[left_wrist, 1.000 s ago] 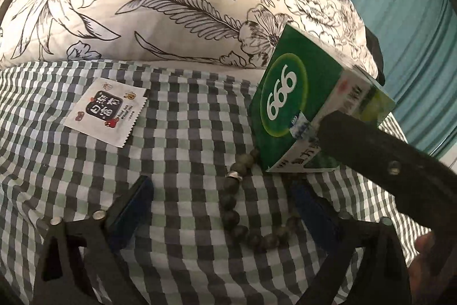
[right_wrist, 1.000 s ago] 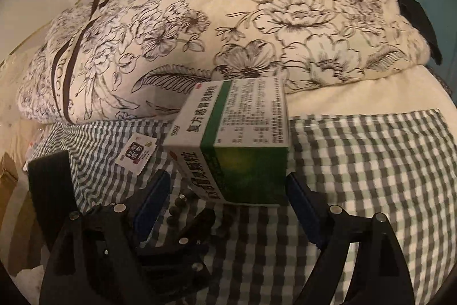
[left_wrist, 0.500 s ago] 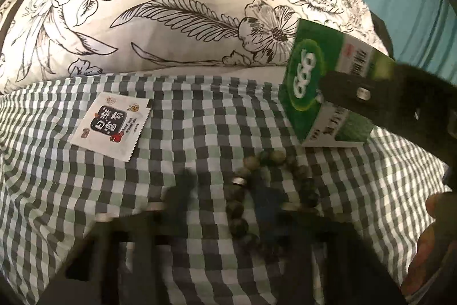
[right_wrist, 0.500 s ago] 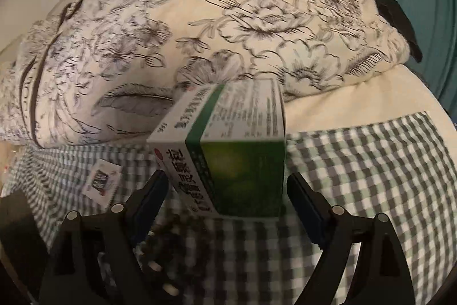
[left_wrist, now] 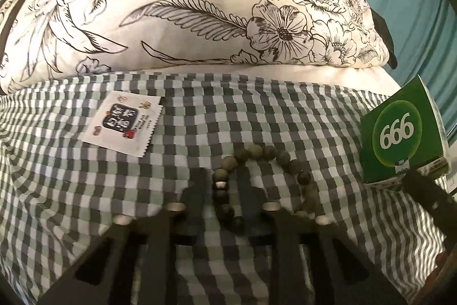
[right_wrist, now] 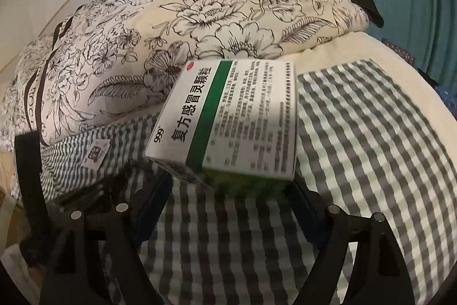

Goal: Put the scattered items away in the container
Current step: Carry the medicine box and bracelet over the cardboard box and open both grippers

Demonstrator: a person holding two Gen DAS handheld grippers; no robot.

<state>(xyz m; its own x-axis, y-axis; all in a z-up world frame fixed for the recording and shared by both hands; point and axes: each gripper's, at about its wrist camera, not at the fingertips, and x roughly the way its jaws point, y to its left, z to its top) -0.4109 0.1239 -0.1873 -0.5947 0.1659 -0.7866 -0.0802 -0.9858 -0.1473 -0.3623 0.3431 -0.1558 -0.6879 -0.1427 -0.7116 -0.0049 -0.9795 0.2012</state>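
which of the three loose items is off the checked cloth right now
The green and white medicine box, held up between the right gripper fingers. The bead bracelet and the small white sachet both lie flat on the cloth.

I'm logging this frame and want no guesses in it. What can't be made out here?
- Container: in neither view.
- Bead bracelet: left wrist view, its near arc is hidden behind the left tool.
- Left tool's grip: blurred; contact with the beads unclear.
- Medicine box: right wrist view, its underside is smeared; right tool contact is hard to see.
- Sachet: print too small.
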